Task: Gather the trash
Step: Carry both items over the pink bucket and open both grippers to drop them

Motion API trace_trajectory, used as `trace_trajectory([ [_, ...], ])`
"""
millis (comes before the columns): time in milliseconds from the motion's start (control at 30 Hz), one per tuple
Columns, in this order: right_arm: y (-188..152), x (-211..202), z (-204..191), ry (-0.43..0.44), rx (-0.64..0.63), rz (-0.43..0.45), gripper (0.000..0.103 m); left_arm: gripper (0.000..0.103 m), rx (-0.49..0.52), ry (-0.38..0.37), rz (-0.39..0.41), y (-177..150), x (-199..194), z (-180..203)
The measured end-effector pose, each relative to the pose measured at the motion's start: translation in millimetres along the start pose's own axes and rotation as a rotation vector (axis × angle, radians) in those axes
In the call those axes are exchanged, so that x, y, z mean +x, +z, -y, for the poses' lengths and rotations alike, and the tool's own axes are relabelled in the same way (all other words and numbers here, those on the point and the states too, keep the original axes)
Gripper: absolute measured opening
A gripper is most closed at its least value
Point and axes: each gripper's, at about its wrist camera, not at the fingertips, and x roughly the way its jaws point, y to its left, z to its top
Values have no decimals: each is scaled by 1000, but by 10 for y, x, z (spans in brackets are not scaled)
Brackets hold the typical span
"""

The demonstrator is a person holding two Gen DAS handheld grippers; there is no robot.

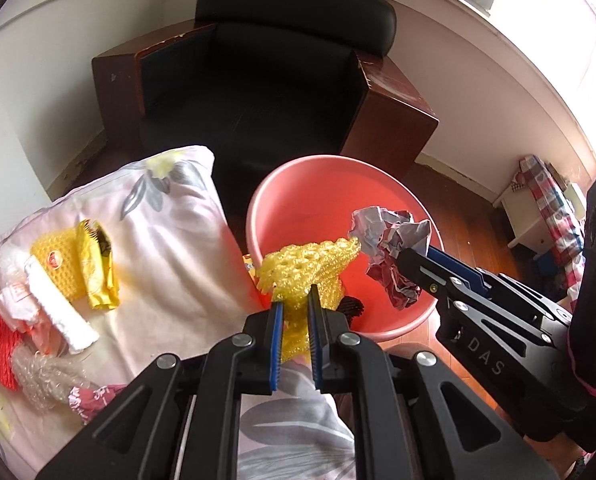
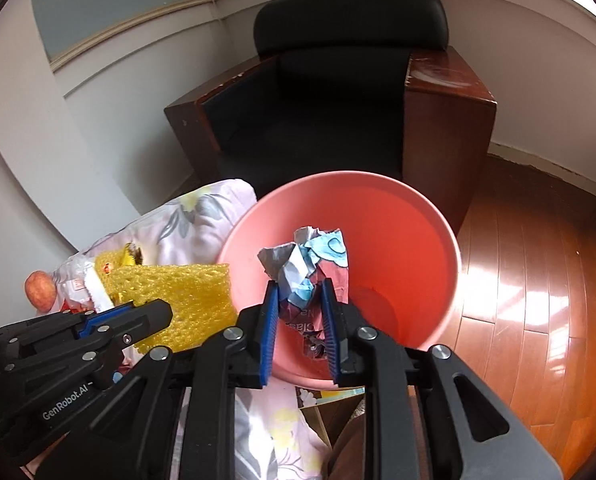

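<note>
Left gripper (image 1: 296,310): jaws nearly closed, pinching a yellow foam net (image 1: 310,266) by its near end. The net sticks out forward over the near rim of the pink bucket (image 1: 258,200), most of it above the opening. Probably held by the tail so that it falls clear once released.

Right gripper (image 2: 300,298): jaws part-closed on a crumpled paper wrapper (image 2: 306,264), which bulges out past the fingertips. In the right wrist view the wad sits squarely over the bucket's mouth, well inside the rim. In the left wrist view it hangs at 3 o'clock from the net, the two almost touching.

Bucket stands on the wood floor (image 2: 538,280), just beside the bed edge, armchair (image 1: 258,80) behind it at 12 o'clock. Its bottom looks bare.

Judgement: both loads are at the drop point; letting go is what remains.

More trash lies on the floral sheet (image 1: 170,240) at 9 o'clock: yellow wrapper (image 1: 98,272), red net (image 1: 2,344), bubble wrap (image 1: 46,380), a white strip (image 1: 58,312).
</note>
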Motion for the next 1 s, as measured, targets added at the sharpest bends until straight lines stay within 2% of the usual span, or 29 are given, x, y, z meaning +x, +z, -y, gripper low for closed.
trace_trajectory([
  [200, 50, 85, 294, -51, 50, -25, 21, 10, 62, 17, -74, 179, 337, 292],
  [500, 90, 243, 534, -62, 97, -74, 21, 11, 107, 55, -163, 325, 795, 524],
  [1000, 112, 352, 633, -86, 99, -84, 21, 13, 114, 93, -212, 346, 1103, 616],
])
